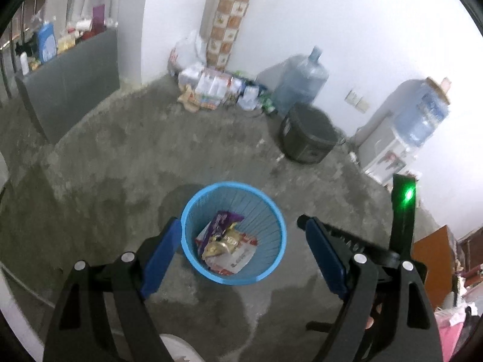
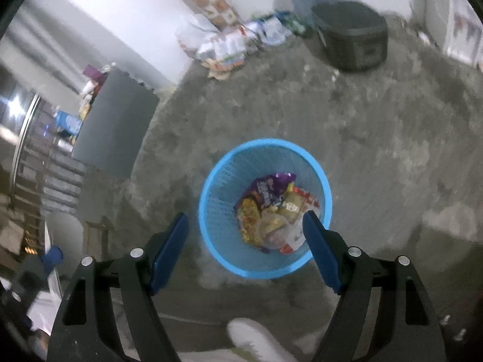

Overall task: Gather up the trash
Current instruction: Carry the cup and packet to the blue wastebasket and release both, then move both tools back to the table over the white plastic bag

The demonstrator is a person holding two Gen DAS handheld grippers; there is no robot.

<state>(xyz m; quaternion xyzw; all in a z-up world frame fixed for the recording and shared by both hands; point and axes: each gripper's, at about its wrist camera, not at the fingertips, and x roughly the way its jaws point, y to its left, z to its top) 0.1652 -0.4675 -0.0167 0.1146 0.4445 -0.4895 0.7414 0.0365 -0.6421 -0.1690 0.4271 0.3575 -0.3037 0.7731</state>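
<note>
A blue plastic wastebasket (image 1: 273, 211) stands on the concrete floor; it also shows in the right wrist view (image 2: 217, 211). Several snack wrappers (image 1: 226, 246) lie inside it, purple, gold and white-red, also seen in the right wrist view (image 2: 271, 208). My left gripper (image 1: 240, 226) is open and empty, high above the basket. My right gripper (image 2: 246, 221) is open and empty, also above the basket, its right finger over the rim. Part of the right gripper, with a green light (image 1: 407, 194), shows at the right of the left wrist view.
A dark rice cooker (image 1: 308, 134) sits on the floor beyond the basket. A pile of packages (image 1: 217, 87) lies by the wall near water jugs (image 1: 302, 81) and a dispenser (image 1: 392, 147). A grey cabinet (image 1: 69, 81) stands left. A white shoe (image 2: 256, 341) is below.
</note>
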